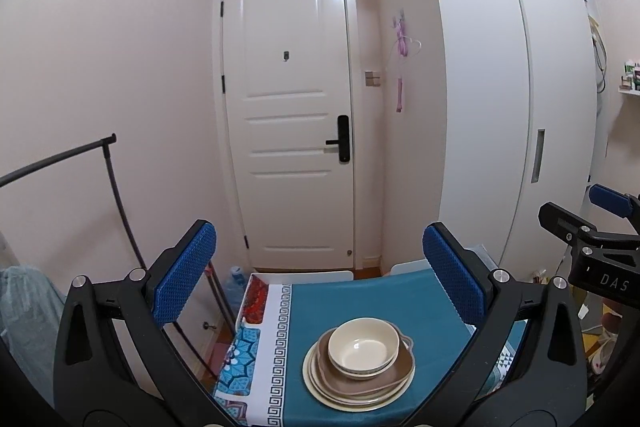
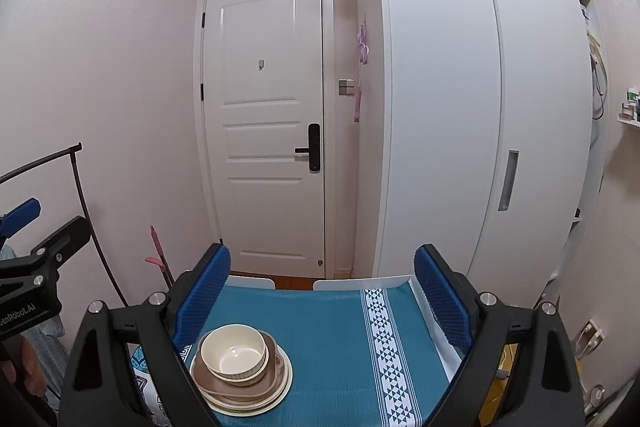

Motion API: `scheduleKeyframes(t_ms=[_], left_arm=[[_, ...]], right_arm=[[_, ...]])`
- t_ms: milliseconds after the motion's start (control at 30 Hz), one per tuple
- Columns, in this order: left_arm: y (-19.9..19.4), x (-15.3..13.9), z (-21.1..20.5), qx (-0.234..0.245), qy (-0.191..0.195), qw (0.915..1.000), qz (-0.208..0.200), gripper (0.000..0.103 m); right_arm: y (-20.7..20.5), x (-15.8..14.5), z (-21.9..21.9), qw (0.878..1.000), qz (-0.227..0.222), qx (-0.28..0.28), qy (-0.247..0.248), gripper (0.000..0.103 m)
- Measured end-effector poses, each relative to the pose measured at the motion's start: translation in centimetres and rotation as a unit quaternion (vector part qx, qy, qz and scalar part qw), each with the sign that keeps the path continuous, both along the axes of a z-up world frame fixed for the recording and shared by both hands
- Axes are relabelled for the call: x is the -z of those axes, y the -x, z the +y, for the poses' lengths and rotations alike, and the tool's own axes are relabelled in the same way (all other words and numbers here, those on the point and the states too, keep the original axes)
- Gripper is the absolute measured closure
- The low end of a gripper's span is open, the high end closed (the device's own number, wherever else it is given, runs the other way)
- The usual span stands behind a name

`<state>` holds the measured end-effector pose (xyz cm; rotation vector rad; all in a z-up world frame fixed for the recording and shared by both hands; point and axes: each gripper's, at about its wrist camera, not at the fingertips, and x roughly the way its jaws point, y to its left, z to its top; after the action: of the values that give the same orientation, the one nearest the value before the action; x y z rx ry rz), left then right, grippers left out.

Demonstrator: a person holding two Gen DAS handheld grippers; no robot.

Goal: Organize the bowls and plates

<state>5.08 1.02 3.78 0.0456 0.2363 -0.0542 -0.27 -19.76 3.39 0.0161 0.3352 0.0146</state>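
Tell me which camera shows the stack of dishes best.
The left wrist view. There the stack sits whole, framed between the open left gripper's fingers on the tablecloth. In the right wrist view the stack lies off to the left, its edge clipped by the right gripper's finger.

The left claw [image 1: 320,279] fills the lower frame of its own view, blue-padded fingers [image 1: 186,273] spread wide, holding nothing. The right claw [image 2: 322,293] sits likewise, fingers [image 2: 442,301] wide apart and empty. At the lower left edge of the right view, what seems a hand [image 2: 20,367] grips the left claw's body.
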Motion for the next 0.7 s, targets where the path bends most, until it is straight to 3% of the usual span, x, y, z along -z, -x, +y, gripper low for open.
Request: scheduleKeyframes(t_ms=[700], left_arm=[[-1.6,0.5,1.0,-0.002,-0.005,1.0,0.005,0.0]], right_arm=[[-1.4,0.2,0.5,1.0,0.014,0.001,0.002,0.011]])
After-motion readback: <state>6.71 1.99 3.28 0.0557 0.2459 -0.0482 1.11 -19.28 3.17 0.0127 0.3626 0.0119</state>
